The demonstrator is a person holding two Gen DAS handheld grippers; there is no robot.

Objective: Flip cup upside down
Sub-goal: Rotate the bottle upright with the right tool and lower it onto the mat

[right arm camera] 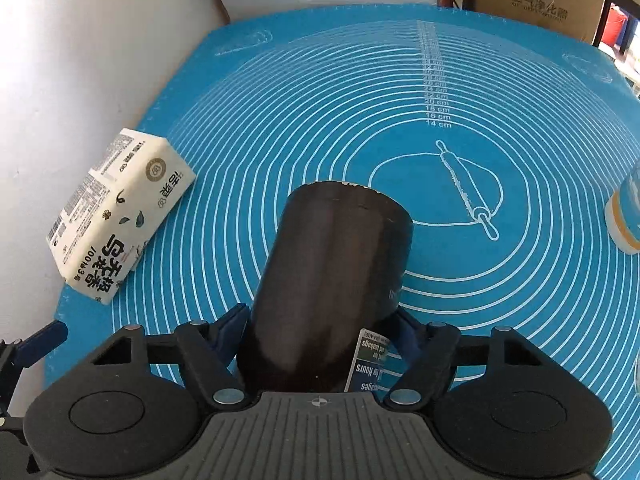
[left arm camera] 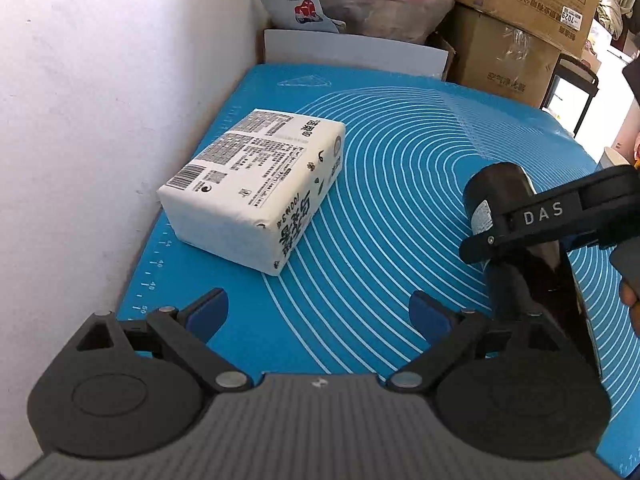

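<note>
The cup [right arm camera: 332,276] is a tall dark brown tumbler with a white label near my fingers. My right gripper [right arm camera: 320,336] is shut on it and holds it tilted above the blue mat [right arm camera: 360,92], one end pointing away from the camera. In the left wrist view the cup [left arm camera: 496,196] shows at the right, clamped by the right gripper [left arm camera: 500,240] marked DAS. My left gripper [left arm camera: 320,312] is open and empty low over the mat's near left part, well left of the cup.
A white tissue pack [left arm camera: 256,184] lies on the mat by the white wall [left arm camera: 100,120]; it also shows in the right wrist view [right arm camera: 120,216]. Cardboard boxes [left arm camera: 520,20] and bags stand behind the mat. A clear container [right arm camera: 628,212] stands at the mat's right edge.
</note>
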